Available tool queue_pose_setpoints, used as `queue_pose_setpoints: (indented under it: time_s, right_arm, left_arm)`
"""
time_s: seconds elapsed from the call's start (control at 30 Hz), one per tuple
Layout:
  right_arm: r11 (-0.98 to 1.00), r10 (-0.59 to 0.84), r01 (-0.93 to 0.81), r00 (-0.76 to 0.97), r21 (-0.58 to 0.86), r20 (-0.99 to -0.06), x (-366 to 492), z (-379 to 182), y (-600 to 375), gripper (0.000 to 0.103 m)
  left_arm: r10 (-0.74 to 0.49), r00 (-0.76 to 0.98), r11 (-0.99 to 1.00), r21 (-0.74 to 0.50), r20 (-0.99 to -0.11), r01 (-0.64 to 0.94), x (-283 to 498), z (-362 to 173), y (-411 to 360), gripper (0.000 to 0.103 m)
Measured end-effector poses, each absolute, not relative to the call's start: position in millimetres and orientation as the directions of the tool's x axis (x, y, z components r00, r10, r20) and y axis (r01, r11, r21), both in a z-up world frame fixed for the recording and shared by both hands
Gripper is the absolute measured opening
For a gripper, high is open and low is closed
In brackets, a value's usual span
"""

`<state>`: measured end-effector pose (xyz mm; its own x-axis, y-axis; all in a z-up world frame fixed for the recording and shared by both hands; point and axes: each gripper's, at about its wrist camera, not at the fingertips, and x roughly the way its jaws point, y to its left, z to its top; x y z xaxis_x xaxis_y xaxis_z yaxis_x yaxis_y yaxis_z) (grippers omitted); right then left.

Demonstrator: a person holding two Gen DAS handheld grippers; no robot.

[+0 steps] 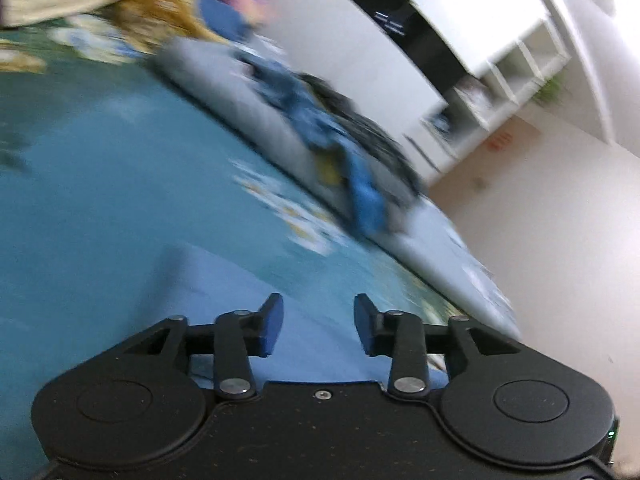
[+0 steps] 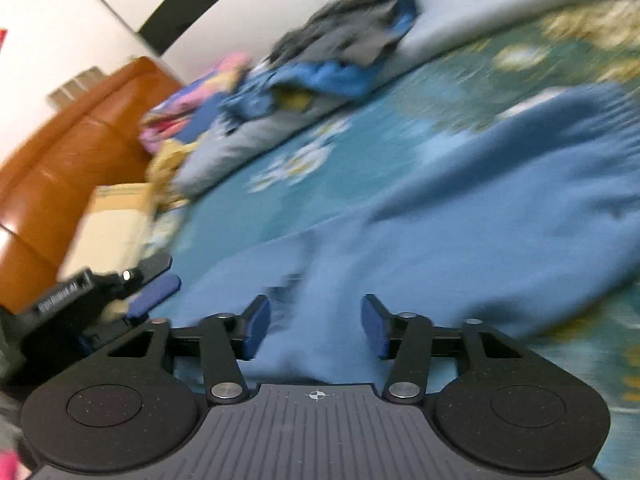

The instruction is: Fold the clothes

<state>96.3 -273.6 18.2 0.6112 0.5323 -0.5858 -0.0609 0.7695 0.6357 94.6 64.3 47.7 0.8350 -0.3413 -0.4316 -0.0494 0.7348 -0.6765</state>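
- The left gripper (image 1: 319, 326) stood with its jaws apart and nothing pinched — only the edge of the blue garment (image 1: 224, 280) lay beneath them.
- The right gripper (image 2: 316, 328) was also parted, a fold of that garment (image 2: 460, 220) rising between its pads; whether they touched it I could not tell.
- The garment lay spread on the teal floral bedspread (image 2: 256, 208), with a heap of clothes (image 2: 340, 52) well behind.
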Motion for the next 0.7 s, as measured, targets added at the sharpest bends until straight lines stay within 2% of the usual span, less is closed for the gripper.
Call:
queue_pose_setpoints:
  time_s: [0.1, 0.27, 0.33, 0.4, 0.5, 0.6, 0.7]
  right_arm:
    - [0.712, 0.581, -0.011, 0.572, 0.703, -0.579, 123.5, 1.4, -255.1, 0.054]
    - [0.65, 0.601, 0.074, 0.559, 0.757, -0.571, 142.6, -12.8, -240.4, 0.054]
    - [0.644, 0.617, 0.06, 0.549, 0.762, -0.564, 145.6, -11.3, -233.8, 0.043]
    - [0.652, 0.622, 0.038, 0.546, 0.758, -0.562, 146.1, -7.5, -228.8, 0.005]
    - [0.683, 0.601, -0.01, 0.577, 0.73, -0.553, 140.7, 6.1, -225.7, 0.004]
    - [0.704, 0.577, -0.082, 0.646, 0.706, -0.5, 120.7, 30.1, -236.3, 0.003]
    - [0.766, 0.49, -0.061, 0.701, 0.64, -0.519, 105.0, 41.2, -256.4, 0.004]
  left_arm:
    - [-0.269, 0.843, 0.724, -0.675, -0.466, -0.142, 79.2, 40.8, 101.7, 0.041]
    - [-0.206, 0.828, 0.702, -0.668, -0.521, -0.245, 60.8, 32.6, 143.0, 0.043]
    - [-0.203, 0.825, 0.688, -0.676, -0.528, -0.264, 59.8, 29.5, 149.5, 0.043]
    - [-0.217, 0.822, 0.677, -0.688, -0.526, -0.261, 65.1, 26.6, 150.0, 0.043]
    - [-0.255, 0.818, 0.678, -0.699, -0.516, -0.23, 71.4, 25.5, 143.6, 0.047]
    - [-0.291, 0.807, 0.682, -0.703, -0.514, -0.202, 75.3, 23.4, 134.0, 0.049]
    - [-0.324, 0.791, 0.683, -0.707, -0.52, -0.186, 82.5, 20.4, 126.3, 0.051]
